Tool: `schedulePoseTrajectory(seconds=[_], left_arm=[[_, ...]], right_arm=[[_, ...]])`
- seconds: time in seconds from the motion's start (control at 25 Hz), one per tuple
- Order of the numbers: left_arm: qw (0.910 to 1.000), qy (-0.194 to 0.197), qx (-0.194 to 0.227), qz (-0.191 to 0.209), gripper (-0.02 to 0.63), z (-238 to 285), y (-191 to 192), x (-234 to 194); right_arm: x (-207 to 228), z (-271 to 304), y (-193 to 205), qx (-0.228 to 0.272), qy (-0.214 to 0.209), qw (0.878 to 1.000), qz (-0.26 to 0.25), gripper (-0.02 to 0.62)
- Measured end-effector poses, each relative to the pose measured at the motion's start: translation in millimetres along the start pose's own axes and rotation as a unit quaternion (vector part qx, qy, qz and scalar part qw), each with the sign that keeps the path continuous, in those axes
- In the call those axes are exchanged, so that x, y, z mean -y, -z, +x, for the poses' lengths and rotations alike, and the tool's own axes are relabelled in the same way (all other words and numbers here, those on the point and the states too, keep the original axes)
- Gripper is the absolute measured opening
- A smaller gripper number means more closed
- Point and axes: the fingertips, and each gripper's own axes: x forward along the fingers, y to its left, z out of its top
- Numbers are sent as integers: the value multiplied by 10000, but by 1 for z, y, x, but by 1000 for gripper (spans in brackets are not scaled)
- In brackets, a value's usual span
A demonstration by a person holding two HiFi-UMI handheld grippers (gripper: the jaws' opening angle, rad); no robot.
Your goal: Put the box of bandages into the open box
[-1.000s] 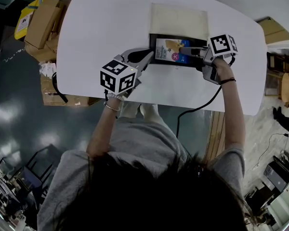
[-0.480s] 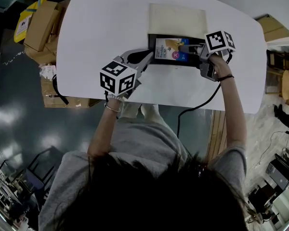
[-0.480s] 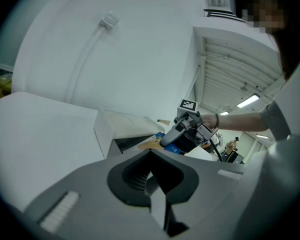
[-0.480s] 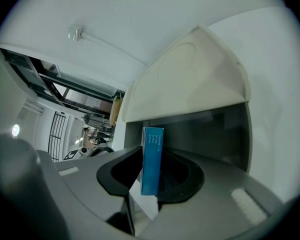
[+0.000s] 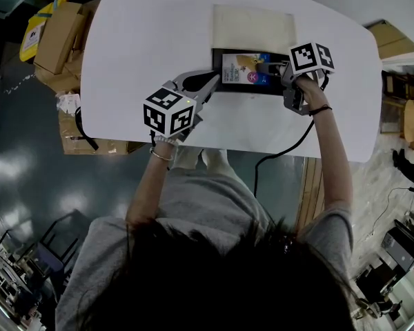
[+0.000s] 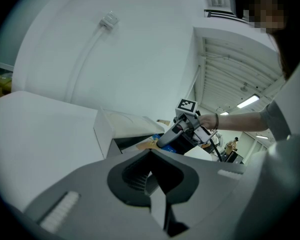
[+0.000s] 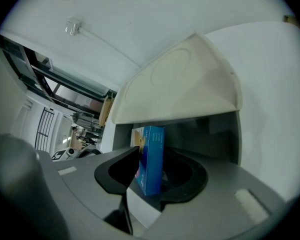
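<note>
The open box [image 5: 252, 91] lies on the white table [image 5: 145, 33] with its pale lid [image 5: 255, 26] flipped back. Inside it lies the blue and orange box of bandages [image 5: 243, 69]. My right gripper [image 5: 269, 69] reaches in from the box's right side. In the right gripper view the bandage box [image 7: 152, 159] stands between the jaws of that gripper [image 7: 160, 170]; they are opening, and a gap shows on one side. My left gripper [image 5: 212, 76] is shut with its tips at the open box's left edge. Nothing lies between its jaws [image 6: 155, 181] in the left gripper view.
Cardboard boxes [image 5: 62, 33] and a yellow package [image 5: 34, 29] sit on the floor left of the table. A black cable [image 5: 290, 147] hangs from the right gripper over the table's front edge. The person's body fills the lower head view.
My right gripper has shifted a little back and left, carrying the bandage box deeper into the open box. The left gripper has stayed put.
</note>
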Motion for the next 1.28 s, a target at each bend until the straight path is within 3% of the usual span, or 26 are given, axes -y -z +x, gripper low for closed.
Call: schedulePoseTrajectory(seconds=[0.56, 1.28], left_arm=[[10000, -73, 31, -36, -6, -3, 1, -6], [10000, -57, 23, -41, -6, -7, 2, -9]], right_arm=[[20, 14, 0, -44, 1026, 9941, -351, 195], [25, 15, -2, 85, 1859, 9789, -842, 213]])
